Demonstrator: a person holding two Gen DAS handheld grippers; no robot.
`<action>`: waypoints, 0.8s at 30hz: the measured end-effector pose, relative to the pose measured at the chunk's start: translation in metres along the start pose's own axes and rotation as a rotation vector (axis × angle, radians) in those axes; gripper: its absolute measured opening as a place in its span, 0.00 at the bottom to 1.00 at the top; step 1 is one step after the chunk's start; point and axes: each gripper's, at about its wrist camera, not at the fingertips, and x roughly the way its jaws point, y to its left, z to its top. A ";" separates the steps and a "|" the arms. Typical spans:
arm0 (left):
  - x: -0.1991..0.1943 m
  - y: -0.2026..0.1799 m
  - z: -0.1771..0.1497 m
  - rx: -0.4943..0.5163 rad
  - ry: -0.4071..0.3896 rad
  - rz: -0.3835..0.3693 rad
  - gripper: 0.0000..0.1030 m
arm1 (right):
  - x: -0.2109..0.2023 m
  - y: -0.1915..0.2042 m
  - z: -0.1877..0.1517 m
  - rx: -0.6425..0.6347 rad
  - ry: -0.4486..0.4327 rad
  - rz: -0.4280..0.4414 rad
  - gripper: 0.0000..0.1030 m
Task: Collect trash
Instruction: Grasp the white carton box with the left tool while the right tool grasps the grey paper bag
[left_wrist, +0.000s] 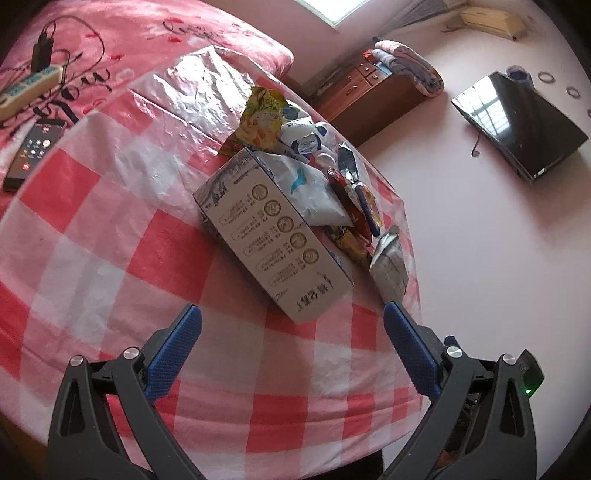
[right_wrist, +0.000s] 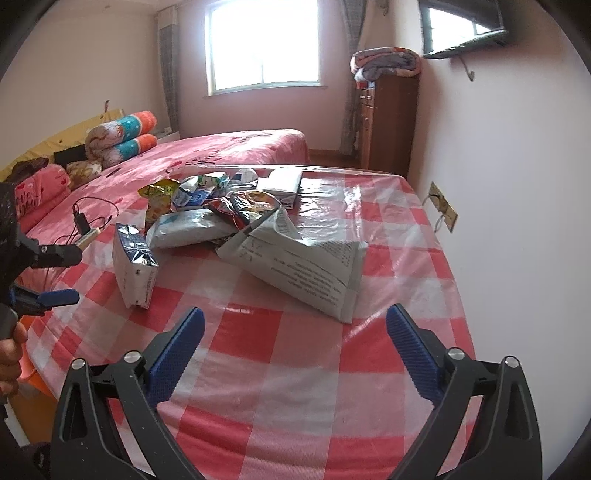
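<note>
The trash lay in one loose pile on the checked tablecloth (right_wrist: 369, 350), toward the table's far side, next to the bed (right_wrist: 236, 147). The pile comprised a long printed carton (left_wrist: 273, 236) on its side, a small silver drink carton (right_wrist: 135, 266) standing just apart from the rest, a white plastic pouch (left_wrist: 314, 192), a yellow-green snack bag (left_wrist: 262, 118), red crumpled wrappers (left_wrist: 351, 206) and a flattened grey paper bag (right_wrist: 303, 266). Several items overlapped; the pouch rested against the long carton's upper edge.

Progress: judged from this layout, collection had not begun. Every item sat on the cloth and neither tool held anything. No bin or trash bag appeared in either view, so the receiving container could not be identified. All pieces remained to be picked up.

The left gripper (left_wrist: 291, 321) hovered over the near end of the long carton, jaws spread wide and empty. The right gripper (right_wrist: 295, 325) hovered short of the grey paper bag, jaws likewise wide apart and empty.

A phone (left_wrist: 33, 155) and a power strip (left_wrist: 26, 92) with cables lay on the bed, well apart from the pile.
</note>
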 end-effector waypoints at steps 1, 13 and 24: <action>0.003 0.002 0.003 -0.018 0.003 -0.005 0.96 | 0.003 -0.001 0.002 -0.010 0.002 0.005 0.94; 0.033 0.007 0.030 -0.088 0.013 -0.010 0.96 | 0.060 -0.003 0.030 -0.182 0.088 0.112 0.87; 0.057 -0.002 0.040 -0.075 0.019 0.041 0.91 | 0.113 -0.005 0.045 -0.319 0.196 0.141 0.93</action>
